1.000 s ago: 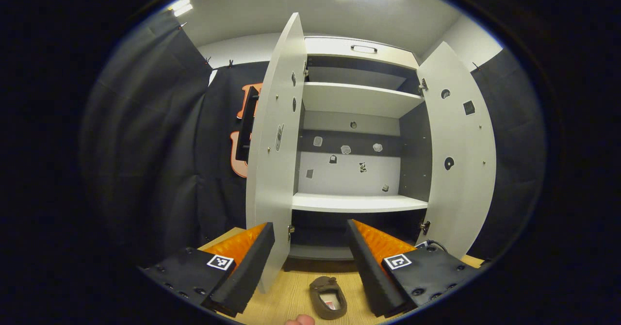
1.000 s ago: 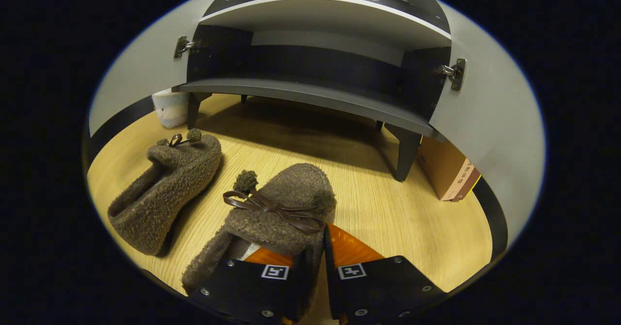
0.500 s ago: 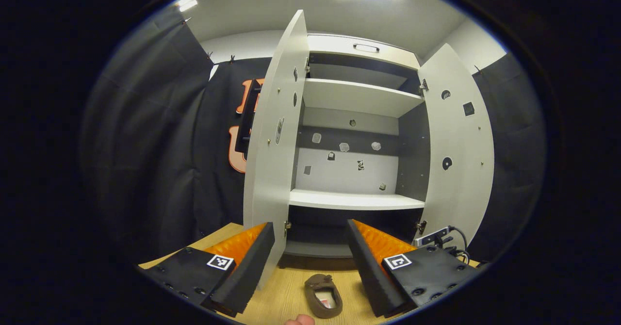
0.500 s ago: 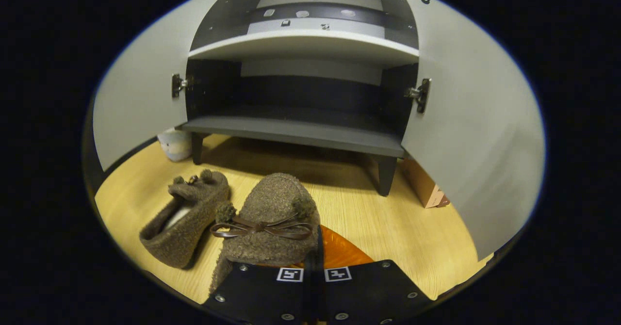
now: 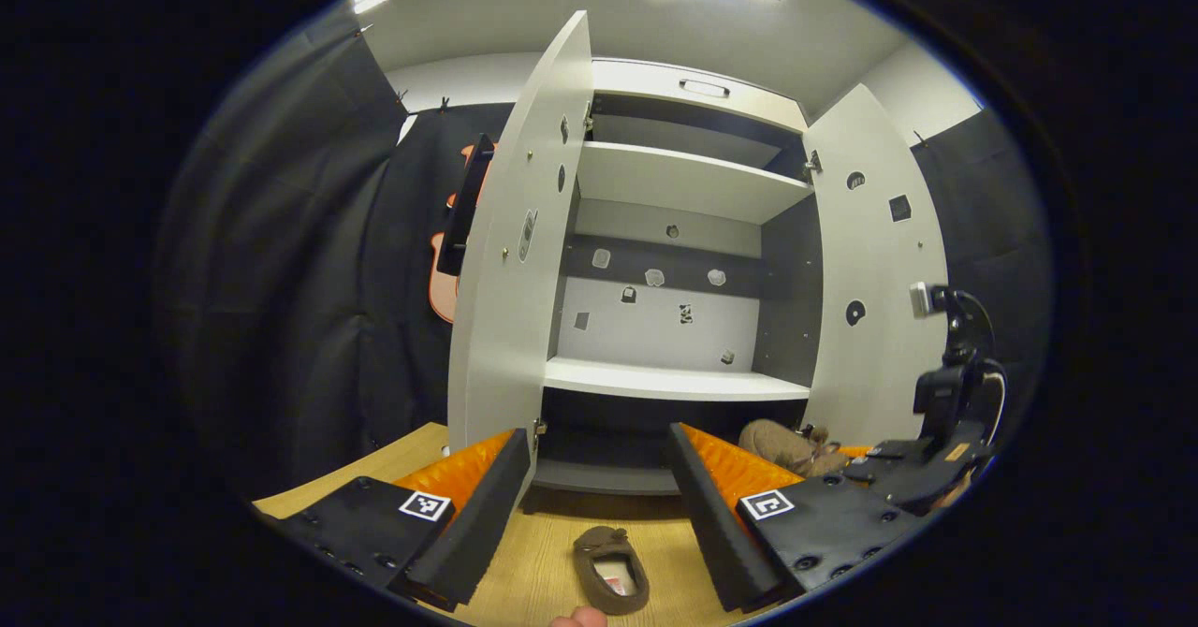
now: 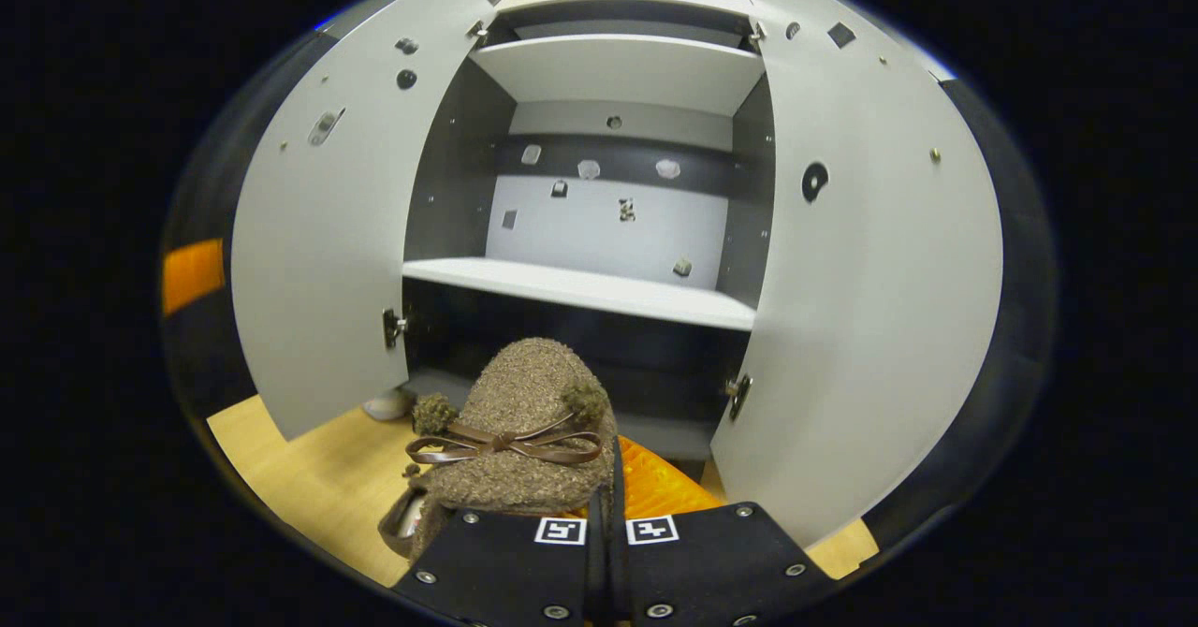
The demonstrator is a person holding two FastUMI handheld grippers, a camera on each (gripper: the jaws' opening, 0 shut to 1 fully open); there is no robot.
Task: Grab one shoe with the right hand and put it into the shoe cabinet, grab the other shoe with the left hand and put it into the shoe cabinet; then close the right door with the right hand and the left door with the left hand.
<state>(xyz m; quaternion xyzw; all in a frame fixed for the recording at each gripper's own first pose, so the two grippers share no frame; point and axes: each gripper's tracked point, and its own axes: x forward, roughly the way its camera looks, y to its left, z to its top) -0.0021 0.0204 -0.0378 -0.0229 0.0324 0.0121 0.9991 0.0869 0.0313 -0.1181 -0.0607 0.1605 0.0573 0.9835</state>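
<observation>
**Now lifted: first slipper heads for the cabinet mouth**

Leftmost in the left gripper view, the left door [image 5: 510,262] stands swung wide, its edge reaching down toward the wooden floor [image 5: 552,571]. Just right of that edge, the left gripper [image 5: 599,505] hangs released, its fingers spread with nothing between them. Below that gap the second fuzzy brown slipper [image 5: 610,569] lies on the floor in front of the shoe cabinet [image 5: 669,234], near the bottom edge of the view.

Further right, the right gripper [image 6: 606,505] is clenched on the heel side of the first fuzzy brown slipper [image 6: 519,421], both fingers pressed to the fabric. The slipper is held clear of the floor, toe and bow pointing at the dark lowest compartment [image 6: 580,365] under the white shelf [image 6: 580,290]. At the far right the right door [image 6: 861,262] also stands open.

Risks, as I judge them: the grip sits on soft fleece at one end, so the toe could sag or slip out if the hand tilts. The toe could also catch the front lip of the bottom board or the underside of the white shelf if it enters too low or too high.

Room looks generous sideways between the two doors; the tight margin is vertical, within the low compartment.
</observation>
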